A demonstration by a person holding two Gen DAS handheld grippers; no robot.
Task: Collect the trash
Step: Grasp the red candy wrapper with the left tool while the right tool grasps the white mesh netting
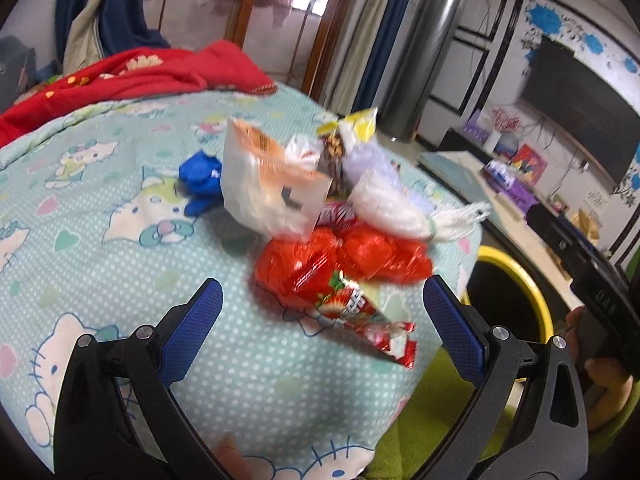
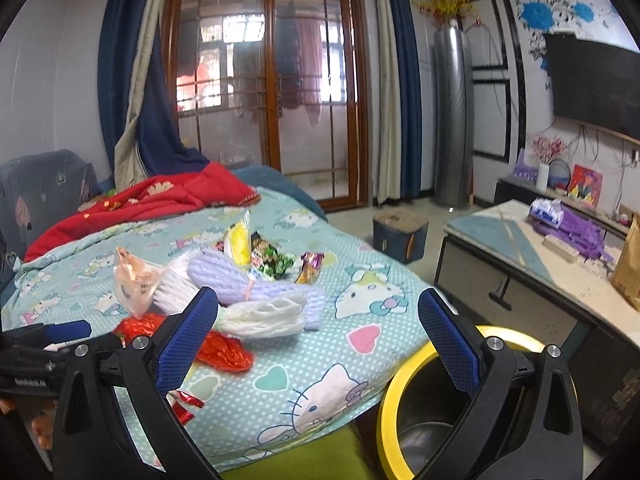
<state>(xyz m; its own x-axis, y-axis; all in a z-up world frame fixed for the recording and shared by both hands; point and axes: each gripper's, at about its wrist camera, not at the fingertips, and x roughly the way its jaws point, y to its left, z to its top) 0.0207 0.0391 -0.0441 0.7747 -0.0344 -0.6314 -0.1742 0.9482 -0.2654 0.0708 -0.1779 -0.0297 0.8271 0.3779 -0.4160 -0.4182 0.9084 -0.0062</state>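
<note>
A heap of trash lies on the bed. It holds a red plastic bag (image 1: 344,264), a strawberry snack wrapper (image 1: 360,320), a clear orange-printed bag (image 1: 272,176), white foam netting (image 1: 392,204), a yellow wrapper (image 1: 356,124) and a blue crumpled piece (image 1: 200,184). My left gripper (image 1: 320,320) hovers open just in front of the strawberry wrapper, holding nothing. My right gripper (image 2: 316,336) is open and empty over the bed's corner. To its left lie the white netting (image 2: 264,316), purple netting (image 2: 240,280) and red bag (image 2: 224,352). The yellow-rimmed bin (image 2: 424,404) stands on the floor to its right.
The bed (image 2: 360,308) has a cartoon-cat sheet with a red quilt (image 2: 140,204) at its far end. A low cabinet (image 2: 520,264) with purple items stands to the right, a small stool (image 2: 400,236) beyond the bed. The bin (image 1: 508,288) sits by the bed's corner.
</note>
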